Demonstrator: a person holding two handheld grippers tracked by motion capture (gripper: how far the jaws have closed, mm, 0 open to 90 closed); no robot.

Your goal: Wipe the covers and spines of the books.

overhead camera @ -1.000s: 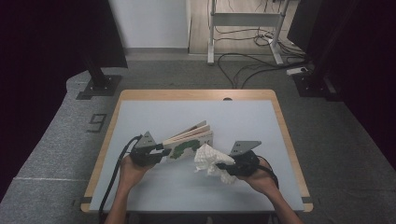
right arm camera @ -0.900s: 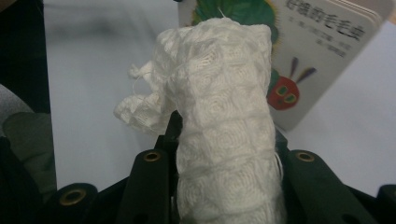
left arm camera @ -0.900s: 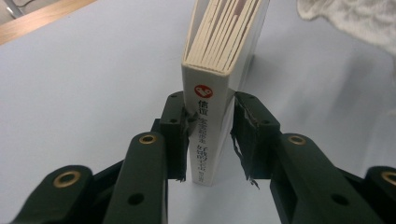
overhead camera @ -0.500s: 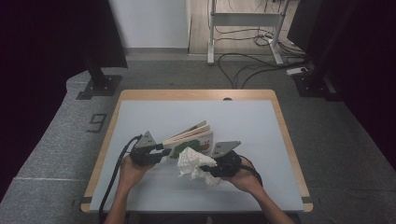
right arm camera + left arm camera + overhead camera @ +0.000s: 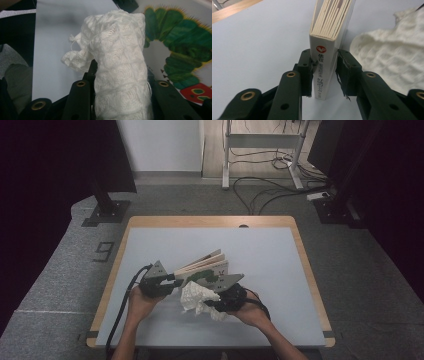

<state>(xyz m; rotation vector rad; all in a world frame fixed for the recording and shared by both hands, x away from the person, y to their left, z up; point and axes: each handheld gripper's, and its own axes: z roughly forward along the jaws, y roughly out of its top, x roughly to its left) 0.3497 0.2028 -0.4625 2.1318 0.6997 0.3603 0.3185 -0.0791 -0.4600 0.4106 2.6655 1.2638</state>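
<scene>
left gripper: clamped on spine of board book, book tilted up off table, pages fanned away from jaws
right gripper: closed on bunched white waffle cloth, cloth sticking out past jaw tips
cloth place: just beside book, between the two grippers, near caterpillar cover ahead-right of right jaws
step: cloth brought up to book cover, likely a wipe about to start
next move: press cloth flat on cover, sweep across; left grip needs to hold book steady
risk: book slipping in jaws under push
</scene>
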